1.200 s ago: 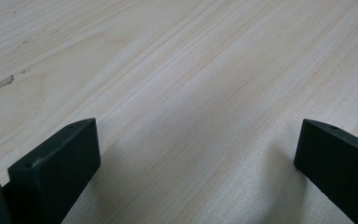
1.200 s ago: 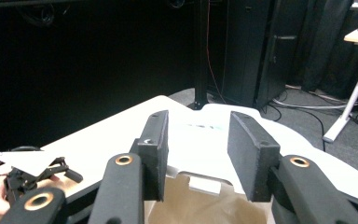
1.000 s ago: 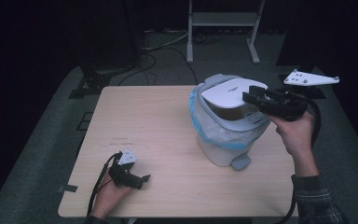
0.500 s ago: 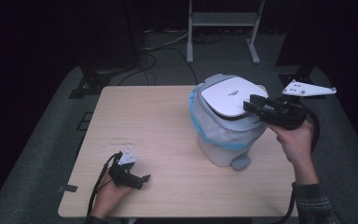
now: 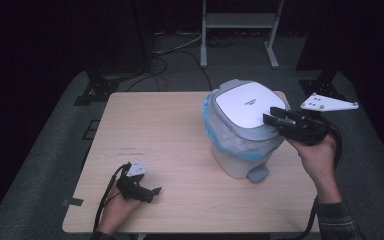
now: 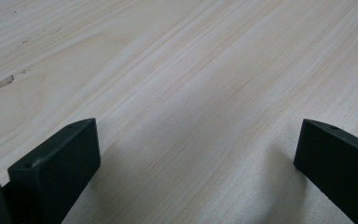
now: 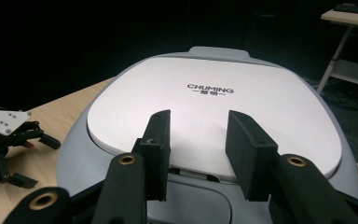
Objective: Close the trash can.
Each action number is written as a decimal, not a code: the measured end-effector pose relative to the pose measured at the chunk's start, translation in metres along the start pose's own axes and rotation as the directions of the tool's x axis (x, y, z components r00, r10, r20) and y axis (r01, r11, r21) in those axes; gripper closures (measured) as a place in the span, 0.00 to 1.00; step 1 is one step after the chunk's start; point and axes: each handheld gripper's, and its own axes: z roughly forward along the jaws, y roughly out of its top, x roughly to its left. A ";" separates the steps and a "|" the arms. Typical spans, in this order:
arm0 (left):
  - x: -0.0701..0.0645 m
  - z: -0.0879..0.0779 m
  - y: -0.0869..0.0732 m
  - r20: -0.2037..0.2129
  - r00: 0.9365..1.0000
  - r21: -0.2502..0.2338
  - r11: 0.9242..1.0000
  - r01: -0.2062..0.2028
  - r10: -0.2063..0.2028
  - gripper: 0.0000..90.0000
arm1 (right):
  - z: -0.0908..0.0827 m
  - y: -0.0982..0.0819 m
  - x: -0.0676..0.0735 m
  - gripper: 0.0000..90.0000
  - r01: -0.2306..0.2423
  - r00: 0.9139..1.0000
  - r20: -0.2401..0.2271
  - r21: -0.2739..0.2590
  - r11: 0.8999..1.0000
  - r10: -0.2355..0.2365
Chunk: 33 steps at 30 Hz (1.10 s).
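Note:
A small pedal bin point(image 5: 236, 159) with a grey rim and a blue bag liner stands on the right half of the wooden table point(image 5: 155, 125). Its white lid point(image 5: 245, 106) point(image 7: 205, 102) lies flat and closed. My right gripper point(image 5: 274, 116) point(image 7: 198, 121) reaches in from the right, with its jaws just over the lid's near edge. They have just been closing slightly, and the gap between them holds nothing. My left gripper point(image 5: 150, 185) point(image 6: 198, 135) rests on the table at the front left, open, with bare wood between its jaws.
The bin's grey foot pedal point(image 5: 257, 175) sticks out toward the front edge. Dark floor, cables and a white metal stand point(image 5: 237, 30) lie beyond the table. The left gripper point(image 7: 4, 140) appears far off in the right gripper view.
The bin's lid, tilted up a second ago, has come down flat onto the rim. My right gripper sank with it. The left gripper stayed put.

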 end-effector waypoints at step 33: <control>0.000 0.000 0.000 -0.001 1.000 0.000 1.000 0.001 -0.001 0.00 | -0.014 -0.003 0.002 0.36 -0.029 0.998 0.058 -0.017 0.999 0.030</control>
